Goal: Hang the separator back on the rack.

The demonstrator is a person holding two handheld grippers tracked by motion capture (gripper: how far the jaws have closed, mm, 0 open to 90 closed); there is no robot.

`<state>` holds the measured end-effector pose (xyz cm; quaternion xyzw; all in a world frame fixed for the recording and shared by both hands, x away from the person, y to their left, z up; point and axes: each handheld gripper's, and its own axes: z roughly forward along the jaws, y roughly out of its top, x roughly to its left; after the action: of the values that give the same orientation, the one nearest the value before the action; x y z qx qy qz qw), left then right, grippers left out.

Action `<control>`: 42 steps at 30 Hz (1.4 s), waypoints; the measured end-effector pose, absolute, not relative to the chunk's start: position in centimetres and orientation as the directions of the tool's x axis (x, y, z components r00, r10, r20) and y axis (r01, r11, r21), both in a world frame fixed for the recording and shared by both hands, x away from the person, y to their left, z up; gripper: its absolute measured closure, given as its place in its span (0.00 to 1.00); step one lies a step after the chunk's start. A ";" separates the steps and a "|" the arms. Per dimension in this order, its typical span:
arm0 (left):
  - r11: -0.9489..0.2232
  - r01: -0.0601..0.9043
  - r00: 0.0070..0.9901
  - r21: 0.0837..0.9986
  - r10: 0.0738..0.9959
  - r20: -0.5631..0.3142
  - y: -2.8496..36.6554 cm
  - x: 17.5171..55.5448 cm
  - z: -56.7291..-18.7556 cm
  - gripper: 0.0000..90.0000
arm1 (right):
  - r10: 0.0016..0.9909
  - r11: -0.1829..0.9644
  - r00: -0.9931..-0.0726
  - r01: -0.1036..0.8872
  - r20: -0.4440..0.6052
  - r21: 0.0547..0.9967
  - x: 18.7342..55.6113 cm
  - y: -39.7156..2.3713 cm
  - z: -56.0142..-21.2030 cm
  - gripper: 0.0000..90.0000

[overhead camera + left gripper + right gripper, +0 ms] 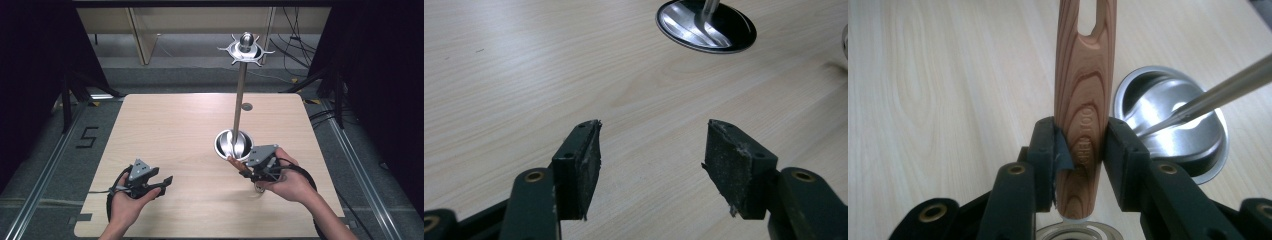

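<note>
Worktop (165,130), pale wood, with wide bare room at left and centre; its near edge lies just behind both hands. Stand (240,90): a tall metal pole rising from a round dish base (1175,117) to a hooked crown (245,50). Right claw (1080,145) clamps the slotted wooden handle (1085,75) beside the base. Left claw (651,165) is open and empty, resting low. Judged best: lift the handle clear of the pole, keep the grip square, and present its slot to a hook.
</note>
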<state>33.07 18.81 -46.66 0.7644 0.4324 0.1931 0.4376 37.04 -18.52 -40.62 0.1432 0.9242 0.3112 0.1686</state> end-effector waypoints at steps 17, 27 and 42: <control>-0.247 0.489 0.549 0.837 0.832 -0.076 18.8 33.1 -46.6 0.43 | 0.551 0.523 -0.823 0.209 -0.140 0.826 36.9 -21.8 -37.7 0.76; -0.251 0.487 0.554 0.837 0.829 -0.074 18.8 33.1 -46.6 0.43 | 0.622 0.445 -0.775 0.236 -0.109 0.864 36.6 -22.3 -36.4 0.76; -0.250 0.487 0.554 0.837 0.829 -0.074 18.8 33.1 -46.6 0.43 | 0.681 0.340 -0.728 0.220 -0.078 0.914 36.2 -22.5 -35.2 0.76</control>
<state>33.12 18.83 -46.58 0.7660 0.4296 0.1961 0.4361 36.22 -22.47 -35.18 0.2869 0.7851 0.4978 0.2313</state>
